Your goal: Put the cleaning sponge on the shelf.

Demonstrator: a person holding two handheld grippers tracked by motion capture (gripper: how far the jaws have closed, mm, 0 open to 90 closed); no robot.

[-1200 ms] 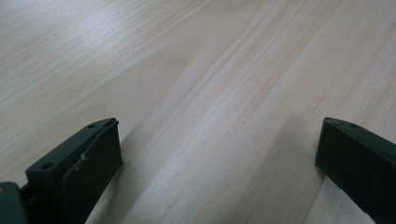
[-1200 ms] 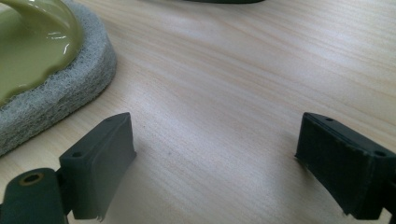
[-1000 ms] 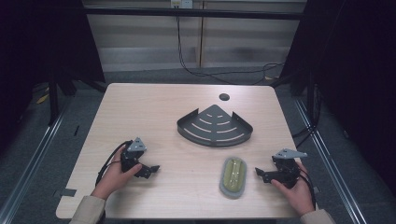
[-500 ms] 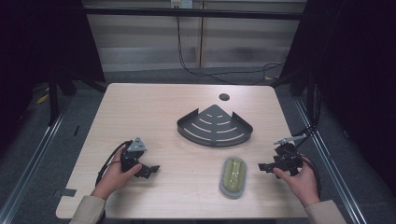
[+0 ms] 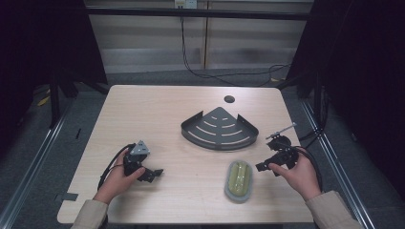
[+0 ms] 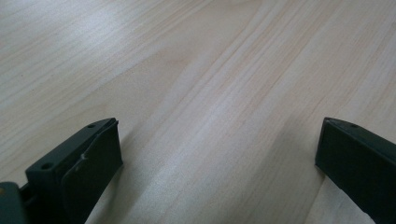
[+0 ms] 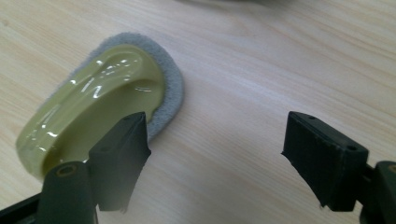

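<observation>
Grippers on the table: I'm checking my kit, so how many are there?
2. The left gripper is in the person's left hand near the table's front left; the right gripper is in the right hand, just right of the yellow-green scrubber.

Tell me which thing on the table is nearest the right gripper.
The yellow-green scrubber with the grey pad, just beside the right gripper; the dark corner rack lies farther back.

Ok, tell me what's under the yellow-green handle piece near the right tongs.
Under the yellow-green handle lies a grey felt-like pad, its edge showing as a rim around it, flat on the wooden table. The handle covers the pad's middle, so that part cannot be seen.
</observation>
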